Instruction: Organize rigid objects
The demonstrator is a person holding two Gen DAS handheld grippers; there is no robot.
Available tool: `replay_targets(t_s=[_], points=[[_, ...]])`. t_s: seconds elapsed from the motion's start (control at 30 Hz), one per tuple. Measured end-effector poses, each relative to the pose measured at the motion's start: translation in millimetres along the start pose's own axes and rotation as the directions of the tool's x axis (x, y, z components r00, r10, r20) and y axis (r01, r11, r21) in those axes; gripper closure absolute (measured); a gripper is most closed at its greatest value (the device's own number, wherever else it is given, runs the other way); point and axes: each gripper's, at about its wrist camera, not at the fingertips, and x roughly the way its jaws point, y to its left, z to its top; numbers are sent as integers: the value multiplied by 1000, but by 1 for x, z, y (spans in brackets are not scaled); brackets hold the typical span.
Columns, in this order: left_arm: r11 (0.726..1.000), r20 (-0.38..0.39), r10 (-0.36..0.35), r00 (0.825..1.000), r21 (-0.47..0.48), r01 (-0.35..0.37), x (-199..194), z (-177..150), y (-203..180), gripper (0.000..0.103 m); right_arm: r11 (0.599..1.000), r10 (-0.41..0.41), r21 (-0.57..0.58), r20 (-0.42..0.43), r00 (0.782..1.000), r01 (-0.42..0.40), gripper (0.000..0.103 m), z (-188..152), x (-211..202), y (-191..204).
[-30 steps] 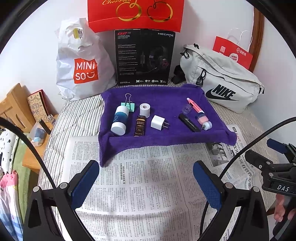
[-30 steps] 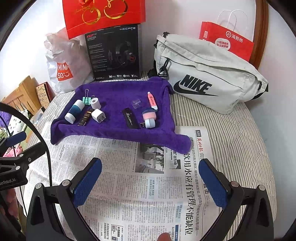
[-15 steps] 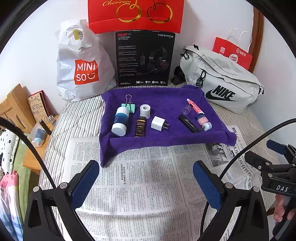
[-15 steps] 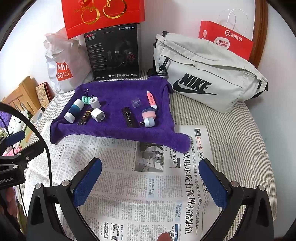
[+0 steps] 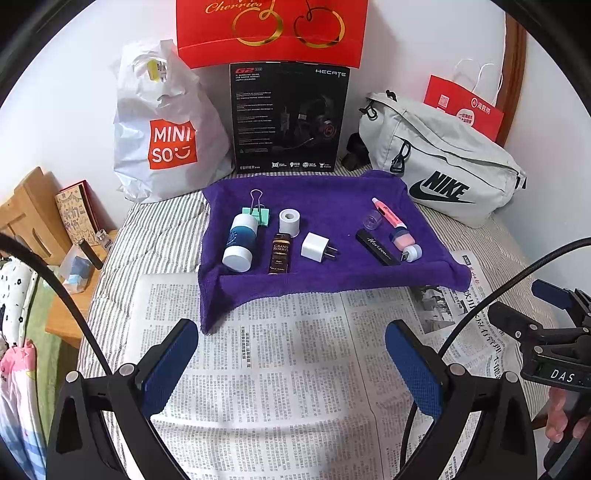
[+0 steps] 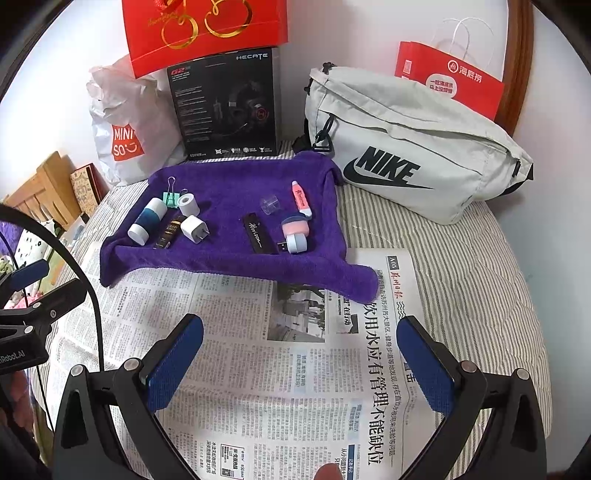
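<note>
All the small stuff sits on the purple towel (image 5: 325, 273), probably so it can't roll off; white charger plug (image 5: 316, 246), blue-and-white bottle (image 5: 240, 242), pink highlighter (image 6: 301, 197); left gripper (image 5: 291, 365) and right gripper (image 6: 299, 363) hover low over the newspaper (image 5: 280, 369), both spread wide, holding nothing.

Against the wall ahead of me: white Miniso bag (image 5: 166, 125) | black headset box (image 5: 288, 118), red gift bag (image 5: 271, 29) on top | grey Nike bag (image 5: 439, 162), red paper bag (image 5: 463, 105) behind it | newspaper (image 5: 280, 373) spread on striped bed (image 6: 461, 266) | wooden shelf (image 5: 26, 214) on my left
</note>
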Motion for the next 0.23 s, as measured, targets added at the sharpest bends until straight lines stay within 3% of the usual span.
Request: replay_targets(t_s=[0.23], points=[[1000, 5, 0, 1000, -4, 0, -1, 1, 0, 1, 1000, 3, -5, -7, 1000, -3, 0, 0, 0, 0]])
